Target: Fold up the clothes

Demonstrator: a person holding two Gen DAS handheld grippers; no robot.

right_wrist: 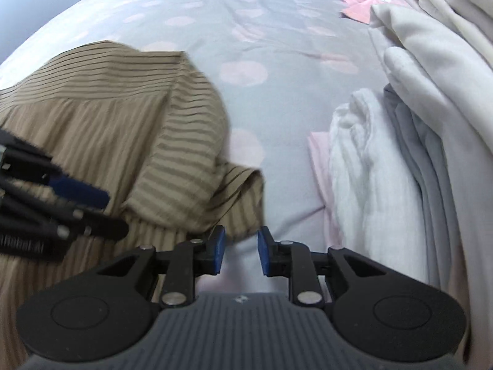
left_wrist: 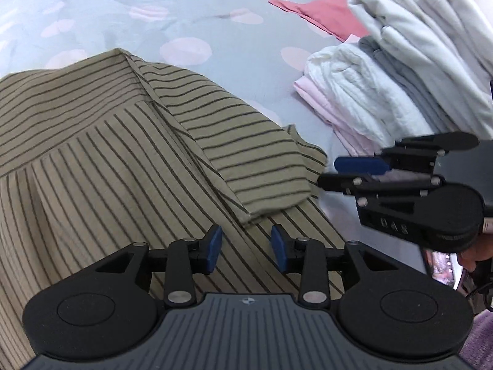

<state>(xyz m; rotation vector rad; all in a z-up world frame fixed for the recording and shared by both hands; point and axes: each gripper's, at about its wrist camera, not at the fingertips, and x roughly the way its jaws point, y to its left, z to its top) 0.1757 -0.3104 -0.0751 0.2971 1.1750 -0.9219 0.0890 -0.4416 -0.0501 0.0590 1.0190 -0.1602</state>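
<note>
Just ahead of my left gripper (left_wrist: 246,248) lies the olive striped shirt (left_wrist: 92,160), spread over the grey bedsheet (left_wrist: 172,9) with its pale pink dots. Both blue pads stand apart with nothing between them, poised above the shirt body near the cuff of the sleeve (left_wrist: 246,154), which is folded inward across the fabric. My right gripper (right_wrist: 238,251) hangs at the shirt's right edge, its jaws likewise parted and empty, with the sleeve end just beyond its left pad and bare sheet under the gap. To the right, well apart from the shirt, sits a stack of folded clothes (left_wrist: 385,92): pink, white, grey and cream layers, and a red garment (left_wrist: 320,15) farther back.
</note>
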